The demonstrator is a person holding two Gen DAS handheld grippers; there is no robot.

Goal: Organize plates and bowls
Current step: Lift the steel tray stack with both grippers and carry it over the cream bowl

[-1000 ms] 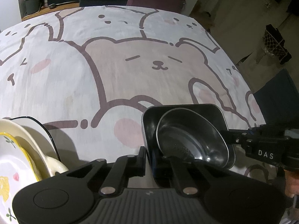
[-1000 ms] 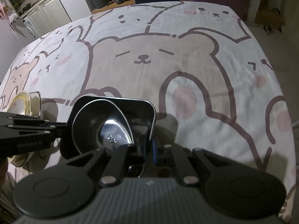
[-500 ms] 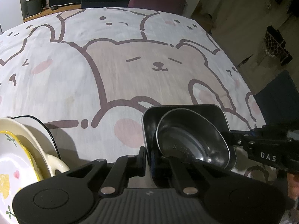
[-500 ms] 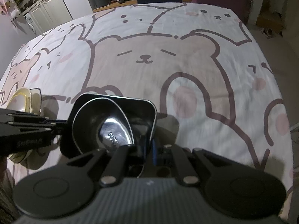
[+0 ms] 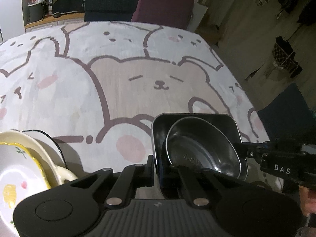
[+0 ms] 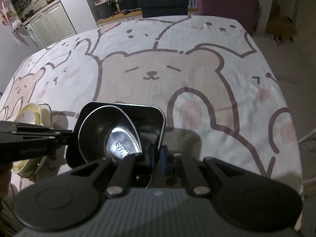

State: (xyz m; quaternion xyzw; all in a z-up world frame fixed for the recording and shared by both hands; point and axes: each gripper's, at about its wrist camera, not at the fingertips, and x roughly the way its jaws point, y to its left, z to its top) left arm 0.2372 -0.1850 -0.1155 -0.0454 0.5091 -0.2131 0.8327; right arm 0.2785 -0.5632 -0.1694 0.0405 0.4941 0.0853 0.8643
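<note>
at the lower centre of both views, the left gripper [image 5: 156, 169] and right gripper [image 6: 158, 158] each had jaws clamped on opposite rims of a dark rectangular metal tray [image 5: 197, 118] holding a round steel bowl [image 5: 199, 148], above the bear-print cloth counter [image 5: 118, 90], with cream ceramic dishes [image 5: 29, 158] at lower left.

Floral plate [image 5: 13, 169] cut off at left edge.

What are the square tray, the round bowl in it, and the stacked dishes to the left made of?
Square tray: looks like dark polished metal, thin rolled rim with bright edge glints. Round bowl: probably stainless steel, mirror highlight and stamped mark inside. Stacked dishes: seemingly glazed ceramic, thick cream body, glossy painted flowers.
</note>
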